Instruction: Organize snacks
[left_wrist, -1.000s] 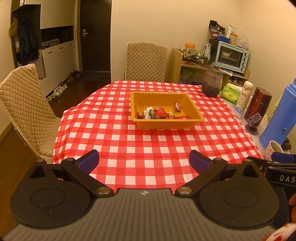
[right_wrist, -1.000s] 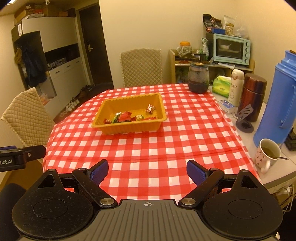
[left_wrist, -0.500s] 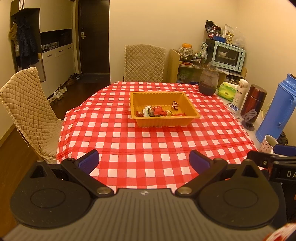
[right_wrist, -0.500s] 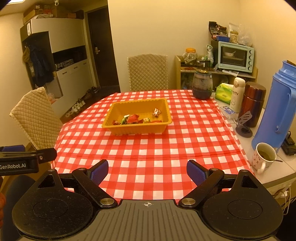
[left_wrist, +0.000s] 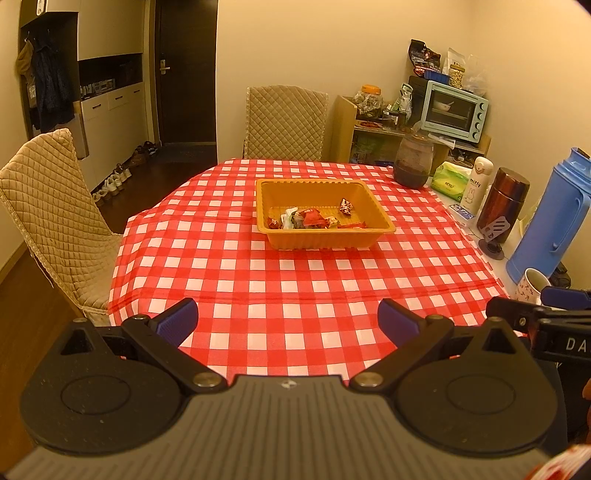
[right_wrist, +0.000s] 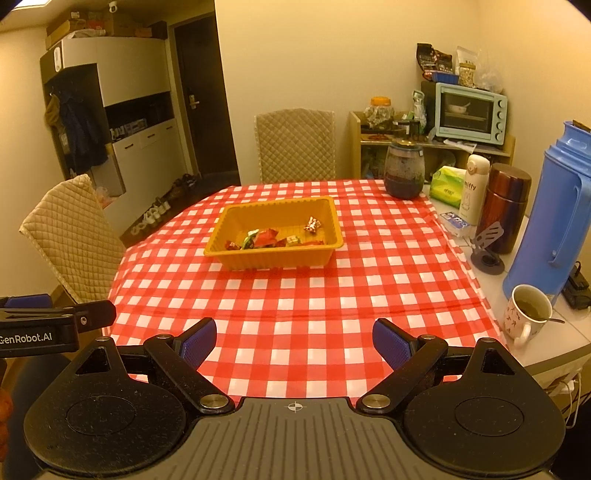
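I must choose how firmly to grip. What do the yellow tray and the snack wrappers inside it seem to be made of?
The yellow tray looks like thin moulded plastic, semi-matte: ribbed walls and a rolled rim suggest it. The snack wrappers look like glossy foil or plastic film, since they are crinkled and catch the light; which one cannot be told.

A tabletop (left_wrist: 295, 280) covered in a red-and-white checked cloth. Near its centre sits an orange plastic tray (left_wrist: 321, 238). At two o'clock from the tray stands a dark glass jar (left_wrist: 413, 164). At four o'clock, along the bare white edge, stand a brown flask (right_wrist: 508, 206), a blue thermos jug (right_wrist: 554, 229) and a mug (right_wrist: 526, 314).
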